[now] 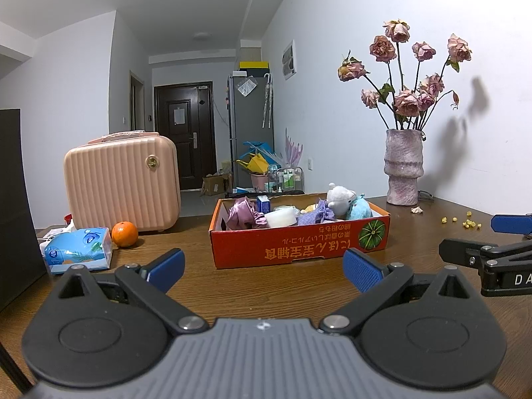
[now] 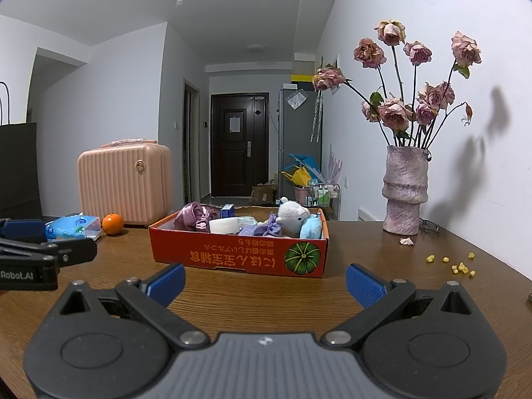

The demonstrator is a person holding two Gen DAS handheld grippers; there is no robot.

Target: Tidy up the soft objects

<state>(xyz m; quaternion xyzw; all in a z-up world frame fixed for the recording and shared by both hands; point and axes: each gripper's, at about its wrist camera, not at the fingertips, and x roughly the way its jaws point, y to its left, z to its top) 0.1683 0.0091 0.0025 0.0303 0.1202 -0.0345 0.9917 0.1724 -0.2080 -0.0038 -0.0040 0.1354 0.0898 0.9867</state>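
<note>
Two empty grippers (image 1: 264, 271) (image 2: 265, 281), one box (image 1: 299, 247).

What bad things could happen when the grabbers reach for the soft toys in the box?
1. The white plush toy sits tangled among cloths in the orange cardboard box; grabbing it might drag neighbours out.
2. The vase of dried roses stands near the box's right end, so a wide swing by the right gripper could tip it.
3. The two open grippers are close together and might bump.
</note>
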